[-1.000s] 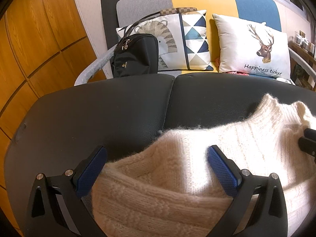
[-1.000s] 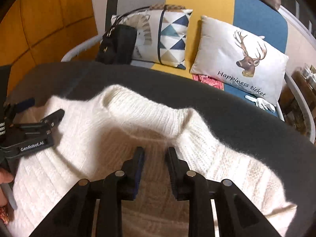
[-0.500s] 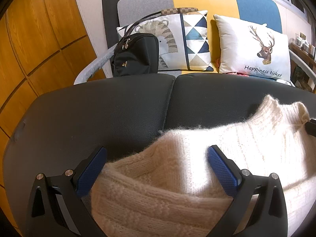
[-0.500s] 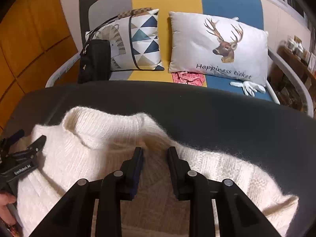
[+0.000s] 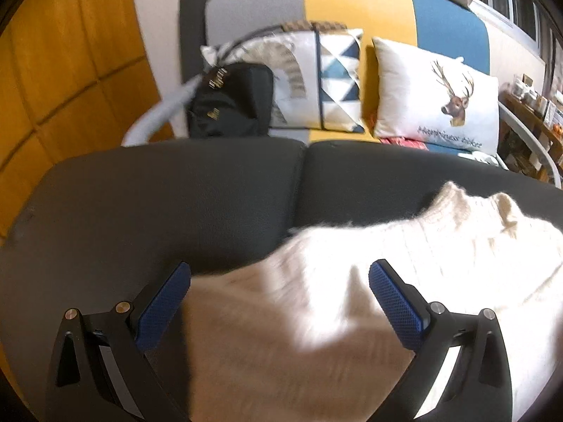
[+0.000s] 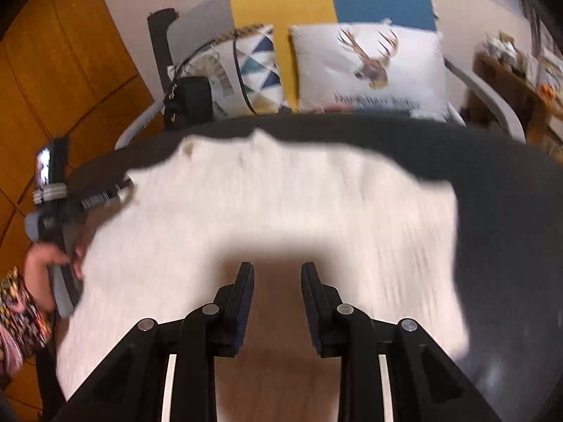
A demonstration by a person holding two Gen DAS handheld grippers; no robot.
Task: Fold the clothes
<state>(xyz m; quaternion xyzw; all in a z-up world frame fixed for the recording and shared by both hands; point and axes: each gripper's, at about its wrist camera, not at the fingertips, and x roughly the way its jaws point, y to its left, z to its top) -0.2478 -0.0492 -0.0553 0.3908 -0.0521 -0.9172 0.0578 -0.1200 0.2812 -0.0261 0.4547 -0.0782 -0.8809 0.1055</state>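
A fluffy cream knit sweater [image 5: 422, 253] lies spread on a dark padded surface [image 5: 176, 204], its collar toward the far side. My left gripper [image 5: 278, 302] hangs over the sweater's left part, jaws wide open, blue pads touching nothing. In the right wrist view the sweater [image 6: 281, 193] shows blurred and nearly full width. My right gripper [image 6: 277, 302] hovers above its near middle with a narrow gap between the pads and no cloth pinched in it. The left gripper [image 6: 88, 200] appears at the sweater's left edge, held by a hand [image 6: 45, 260].
Behind the dark surface [image 6: 510, 211] stands a grey, yellow and blue sofa with a black bag [image 5: 228, 105], a triangle-pattern pillow [image 5: 334, 74] and a deer pillow [image 5: 436, 95]. Orange wood panels [image 5: 70, 52] line the left. A cluttered shelf [image 5: 535, 105] is at the far right.
My right gripper has pulled back from the collar and rolled, so more of the sweater shows in its view. It has left the left wrist view. The left gripper rose slightly.
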